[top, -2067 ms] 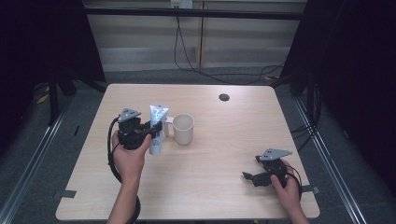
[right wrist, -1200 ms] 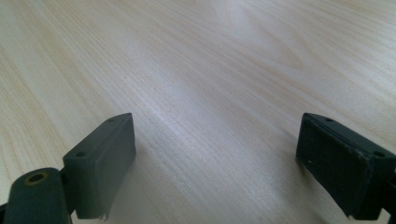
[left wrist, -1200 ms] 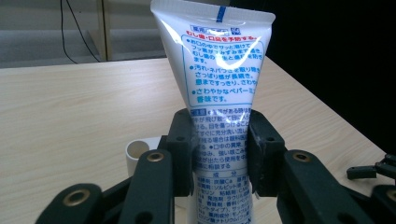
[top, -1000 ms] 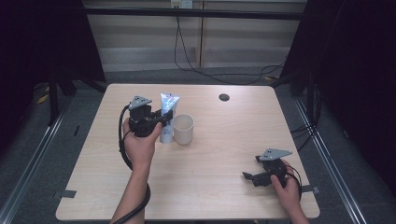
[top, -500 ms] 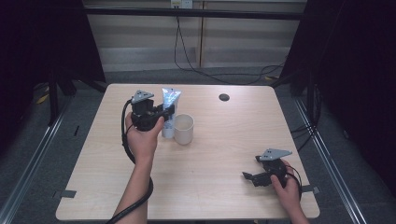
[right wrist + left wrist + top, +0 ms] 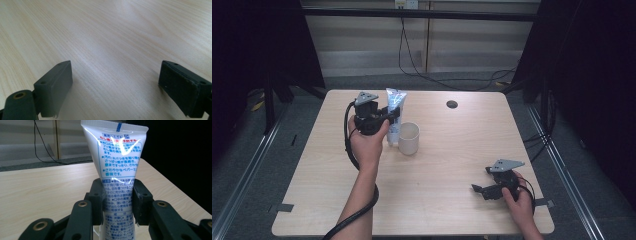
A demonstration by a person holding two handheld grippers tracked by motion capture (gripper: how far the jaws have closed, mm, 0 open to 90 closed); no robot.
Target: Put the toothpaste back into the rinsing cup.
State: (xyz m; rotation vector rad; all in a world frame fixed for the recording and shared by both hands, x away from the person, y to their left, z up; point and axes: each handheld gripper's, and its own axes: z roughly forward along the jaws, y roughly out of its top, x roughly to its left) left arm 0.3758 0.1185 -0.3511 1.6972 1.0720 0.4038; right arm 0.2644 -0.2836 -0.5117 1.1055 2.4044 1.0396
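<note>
- Toothpaste tube [image 6: 394, 114]: held upright, crimped end up and cap end down, above the far-left part of the table [image 6: 452, 200], just left of the cup [image 6: 408, 138]; in the high view its lower end appears close to the cup's left side, and whether it touches the table cannot be told.
- Left gripper [image 6: 117, 200]: clamped on the tube's lower body, one pad on each side.
- Right gripper [image 6: 479, 190]: jaws spread wide with nothing between them, resting low at the near-right of the table.
- Cup: upright, mouth open, apparently empty.
- Progress, as judged: the tube is picked up and brought beside the cup; left to do, seemingly, is lifting it over the rim, lowering it in and letting go.
</note>
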